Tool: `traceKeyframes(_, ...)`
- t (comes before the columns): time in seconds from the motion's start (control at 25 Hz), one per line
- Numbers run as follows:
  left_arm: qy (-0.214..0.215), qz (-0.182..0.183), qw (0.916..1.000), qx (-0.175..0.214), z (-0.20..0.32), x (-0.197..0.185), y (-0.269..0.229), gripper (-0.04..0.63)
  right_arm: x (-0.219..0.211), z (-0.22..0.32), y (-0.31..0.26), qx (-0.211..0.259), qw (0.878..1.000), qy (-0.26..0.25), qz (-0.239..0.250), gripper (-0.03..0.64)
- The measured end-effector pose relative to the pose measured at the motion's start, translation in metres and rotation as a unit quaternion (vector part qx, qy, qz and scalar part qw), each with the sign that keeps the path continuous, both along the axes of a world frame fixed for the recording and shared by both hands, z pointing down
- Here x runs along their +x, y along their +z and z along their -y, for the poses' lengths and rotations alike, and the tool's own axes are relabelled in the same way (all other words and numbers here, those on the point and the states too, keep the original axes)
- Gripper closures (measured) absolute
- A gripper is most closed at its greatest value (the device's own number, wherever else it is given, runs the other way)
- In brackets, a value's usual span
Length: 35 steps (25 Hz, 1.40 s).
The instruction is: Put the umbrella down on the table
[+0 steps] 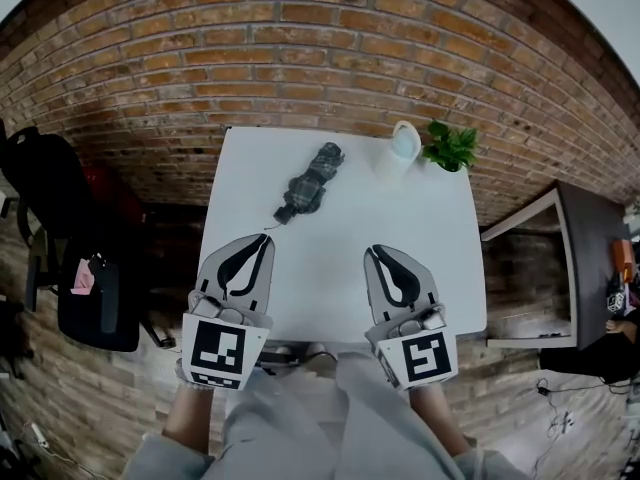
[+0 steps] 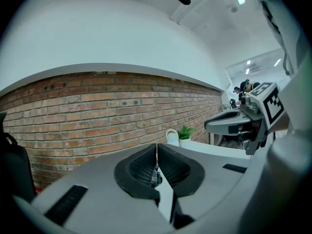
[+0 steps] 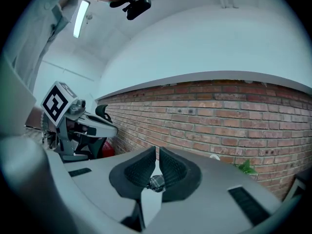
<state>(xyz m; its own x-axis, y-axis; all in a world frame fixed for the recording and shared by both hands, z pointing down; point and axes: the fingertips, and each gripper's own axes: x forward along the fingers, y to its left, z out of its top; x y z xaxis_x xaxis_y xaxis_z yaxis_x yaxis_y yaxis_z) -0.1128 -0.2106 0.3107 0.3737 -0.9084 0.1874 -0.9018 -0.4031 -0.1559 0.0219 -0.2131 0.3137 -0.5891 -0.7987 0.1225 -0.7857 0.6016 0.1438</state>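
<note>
A folded grey plaid umbrella (image 1: 310,183) lies on the white table (image 1: 430,268), toward the far side, its black handle end pointing at me. Both grippers hover over the table's near part, well short of it. My left gripper (image 1: 268,238) is shut with nothing in it, and so is my right gripper (image 1: 372,251). In the left gripper view the jaws (image 2: 156,146) meet at the tips, and a bit of the umbrella (image 2: 155,176) shows through the gap below them. The right gripper view has its jaws (image 3: 157,150) closed too, with the umbrella (image 3: 157,183) lying beyond them.
A pale jug (image 1: 404,146) and a small green plant (image 1: 450,146) stand at the table's far right corner. A brick wall (image 1: 300,58) rises behind. A black chair (image 1: 50,178) and dark bag (image 1: 100,298) are on the left, a dark side table (image 1: 590,258) on the right.
</note>
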Motion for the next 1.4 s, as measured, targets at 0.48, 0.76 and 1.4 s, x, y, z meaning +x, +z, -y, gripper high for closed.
traceKeyframes(0.48, -0.003, 0.005, 1.0, -0.008, -0.007, -0.007, 0.006, 0.569, -0.013, -0.008, 0.003, 0.001, 1.0, -0.017, -0.004, 0.565)
traceKeyframes(0.76, -0.002, 0.01, 0.9999, -0.003, -0.006, -0.006, 0.006, 0.569, -0.014, -0.009, 0.003, 0.003, 1.0, -0.013, -0.005, 0.565)
traceKeyframes(1.4, 0.001, 0.013, 0.9999, -0.011, -0.001, -0.007, 0.013, 0.569, -0.019, -0.006, 0.01, -0.005, 1.0, -0.015, -0.019, 0.565)
